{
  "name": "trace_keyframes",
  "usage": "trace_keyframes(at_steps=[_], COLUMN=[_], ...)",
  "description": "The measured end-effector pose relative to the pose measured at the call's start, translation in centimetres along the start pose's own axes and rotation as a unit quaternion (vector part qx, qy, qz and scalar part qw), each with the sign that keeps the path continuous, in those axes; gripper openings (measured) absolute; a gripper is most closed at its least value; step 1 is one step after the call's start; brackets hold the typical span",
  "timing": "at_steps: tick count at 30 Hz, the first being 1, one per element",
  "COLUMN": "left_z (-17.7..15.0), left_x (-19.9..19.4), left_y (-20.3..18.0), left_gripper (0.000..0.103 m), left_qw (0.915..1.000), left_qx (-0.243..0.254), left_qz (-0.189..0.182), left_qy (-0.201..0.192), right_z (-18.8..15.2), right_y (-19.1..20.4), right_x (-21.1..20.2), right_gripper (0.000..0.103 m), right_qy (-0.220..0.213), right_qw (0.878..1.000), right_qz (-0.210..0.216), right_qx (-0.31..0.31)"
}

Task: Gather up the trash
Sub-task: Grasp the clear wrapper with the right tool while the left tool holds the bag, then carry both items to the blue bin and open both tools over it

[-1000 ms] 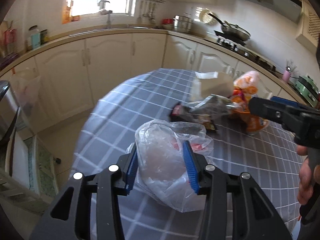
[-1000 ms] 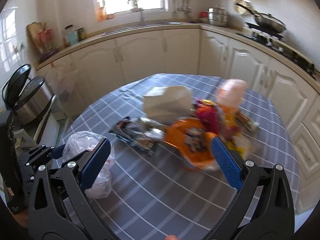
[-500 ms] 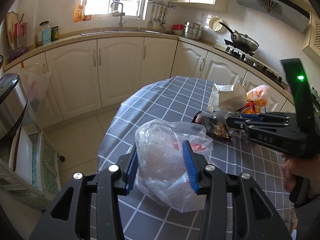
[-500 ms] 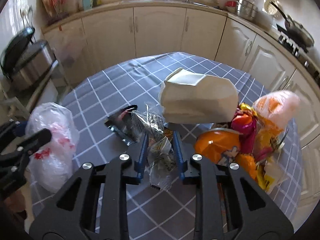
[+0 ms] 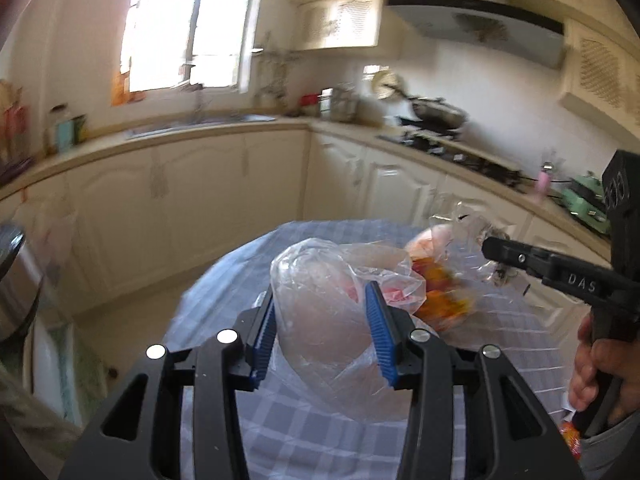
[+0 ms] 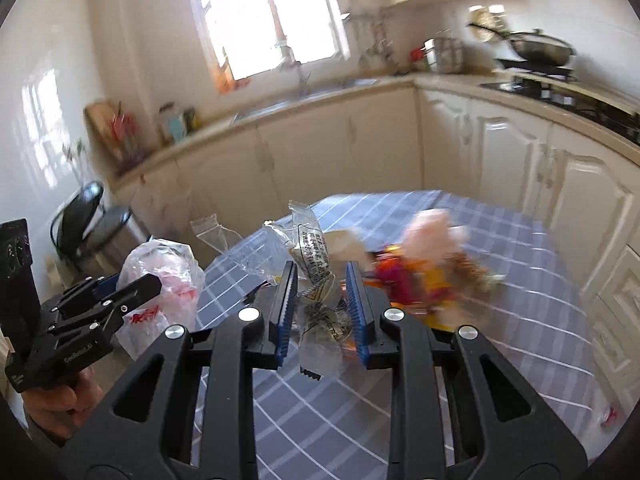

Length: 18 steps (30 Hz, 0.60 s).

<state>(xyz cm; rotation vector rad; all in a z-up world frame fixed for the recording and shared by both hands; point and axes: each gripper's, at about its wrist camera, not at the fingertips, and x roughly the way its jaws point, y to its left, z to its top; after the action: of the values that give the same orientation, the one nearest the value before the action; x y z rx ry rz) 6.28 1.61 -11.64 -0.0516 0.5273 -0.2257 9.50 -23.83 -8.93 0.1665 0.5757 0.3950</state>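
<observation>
A thin, translucent plastic bag with red print [image 5: 328, 320] is clamped between the blue ribbed pads of the left gripper [image 5: 325, 332] and held above the round table covered in a grey-blue checked cloth [image 5: 500, 344], in a cream-cabinet kitchen. A crumpled clear plastic wrapper with black lettering [image 6: 320, 280] is pinched between the narrowed blue pads of the right gripper [image 6: 322, 312], whose jaws have just been closing, and is seen raised off the cloth. In the right wrist view the bag [image 6: 160, 280] is seen at left, just beside the wrapper, gripped by the left gripper [image 6: 132, 292], whose handle is held by a hand [image 6: 60, 400]. In the left wrist view the right gripper [image 5: 492, 248] enters from the right with the wrapper [image 5: 472, 232] at its tip, its handle grasped by a hand [image 5: 596, 372]. A blurred heap of orange, red and yellow packets [image 6: 420, 276] is left on the table beyond the wrapper, beside a pale pink bag [image 6: 432, 224]
</observation>
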Motion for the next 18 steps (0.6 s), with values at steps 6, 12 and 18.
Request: trace_keyframes(at_steps=[6,12,18], left_z=[1.5,0.6,-4.6], left_x=[1.0,3.5,6.9], left_y=[-9.4,-22.1,-35.2], left_gripper=[0.042,0.042,0.042], left_qw=[0.9962,0.9798,0.9485], left_qx=[0.044,0.102,0.175], left_qz=[-0.075,-0.17,-0.249], left_qy=[-0.004,0.026,0.088], right_z=[-1.2,-5.6,-13.3], right_y=[-7.8,-18.5,-28.9], right_x=[-8.1,-17.6,-23.7], right_gripper=[0.025,0.025,0.025], right_qy=[-0.054,-0.089,-0.072], right_qw=[0.994,0.97,0.93], right_qz=[-0.071,-0.177,-0.266], right_qx=[0.057,0.14,0.244])
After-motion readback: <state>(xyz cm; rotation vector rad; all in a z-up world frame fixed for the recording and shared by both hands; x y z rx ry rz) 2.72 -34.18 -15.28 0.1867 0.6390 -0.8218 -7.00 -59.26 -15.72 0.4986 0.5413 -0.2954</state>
